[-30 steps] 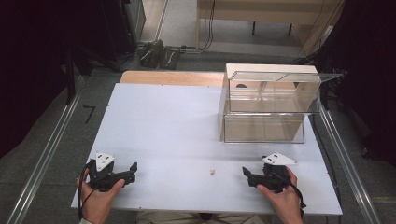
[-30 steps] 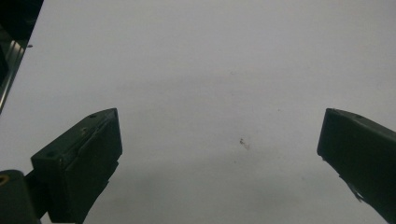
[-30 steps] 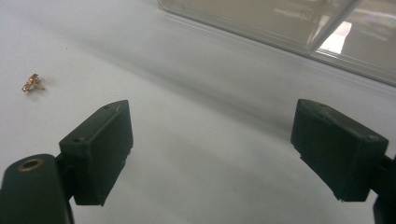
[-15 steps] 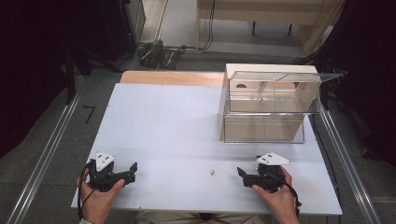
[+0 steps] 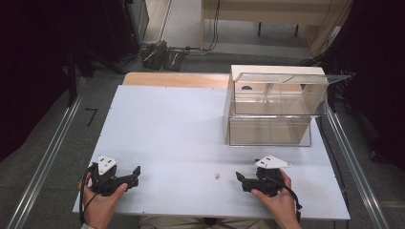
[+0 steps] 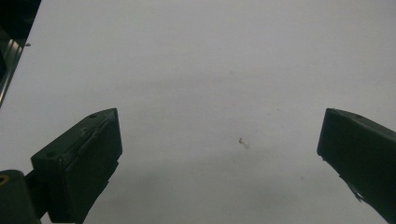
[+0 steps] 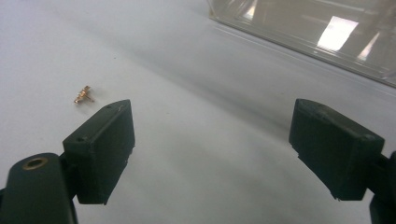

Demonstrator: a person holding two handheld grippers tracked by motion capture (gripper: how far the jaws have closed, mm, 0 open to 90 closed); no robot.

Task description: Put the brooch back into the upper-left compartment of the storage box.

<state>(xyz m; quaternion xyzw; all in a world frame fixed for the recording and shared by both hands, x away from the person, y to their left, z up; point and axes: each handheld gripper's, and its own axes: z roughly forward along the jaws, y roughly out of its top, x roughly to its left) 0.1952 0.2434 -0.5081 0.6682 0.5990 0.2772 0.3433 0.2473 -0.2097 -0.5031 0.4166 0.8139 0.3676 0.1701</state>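
The tiny gold pin [image 5: 217,175] lies low in the middle of the white table [image 5: 181,129]. The right gripper [image 5: 240,178], jaws wide apart, sits just beside it. The left gripper [image 5: 136,170] is open too. The pin may be too thin and could slip away.

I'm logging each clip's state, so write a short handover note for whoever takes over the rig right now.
Left gripper: open, holding nothing, low over the white table at its near left.
Right gripper: open, holding nothing, at the near right, aimed toward the small brass-coloured metal part.
The part lies loose on the table between the grippers, nearer the right one, outside its jaws.
The clear plastic box stands at the far right.
Done: nothing picked up.
Left: probably grasp the part.
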